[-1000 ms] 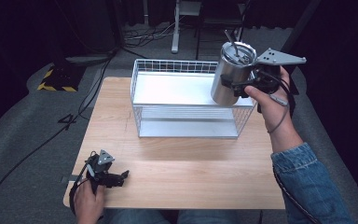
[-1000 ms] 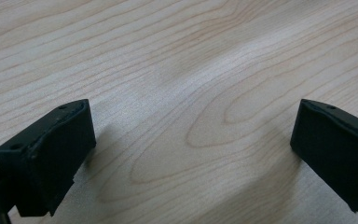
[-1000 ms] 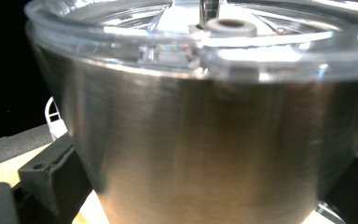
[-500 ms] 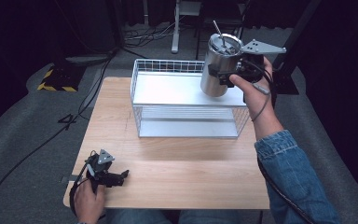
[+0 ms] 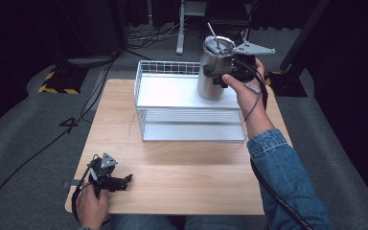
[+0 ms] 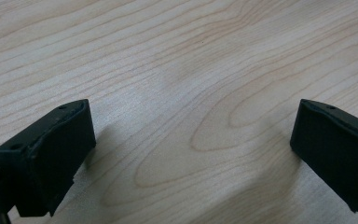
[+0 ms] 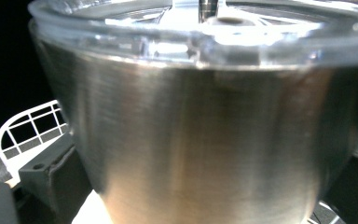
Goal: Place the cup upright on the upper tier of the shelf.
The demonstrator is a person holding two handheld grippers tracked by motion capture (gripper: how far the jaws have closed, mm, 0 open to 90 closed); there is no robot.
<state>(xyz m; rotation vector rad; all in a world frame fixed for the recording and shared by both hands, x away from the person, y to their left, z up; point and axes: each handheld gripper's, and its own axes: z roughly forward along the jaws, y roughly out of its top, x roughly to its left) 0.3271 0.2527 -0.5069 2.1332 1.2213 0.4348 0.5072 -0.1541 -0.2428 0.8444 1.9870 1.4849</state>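
1. At upper right of the high view, my right tongs (image 5: pixel 219 78) grip the tumbler (image 5: pixel 214 68) upright over the basket (image 5: pixel 191 111).
2. Next: lower it inside gently, then release.
3. Left tongs (image 5: pixel 126 180) rest open on the counter (image 5: pixel 182 177).

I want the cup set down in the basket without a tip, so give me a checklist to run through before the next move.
1. Right claw gripping the steel tumbler: ok, the black jaws sit against both its sides.
2. Tumbler upright: ok, its lid and straw are on top.
3. Tumbler over the white wire basket: ok, above the right rear part.
4. Landing spot in the basket free: ok, the white floor around it looks bare.
5. Tumbler base resting on the basket floor: cannot tell.
6. Left claw out of the way: ok, open on the wooden table near the front edge.
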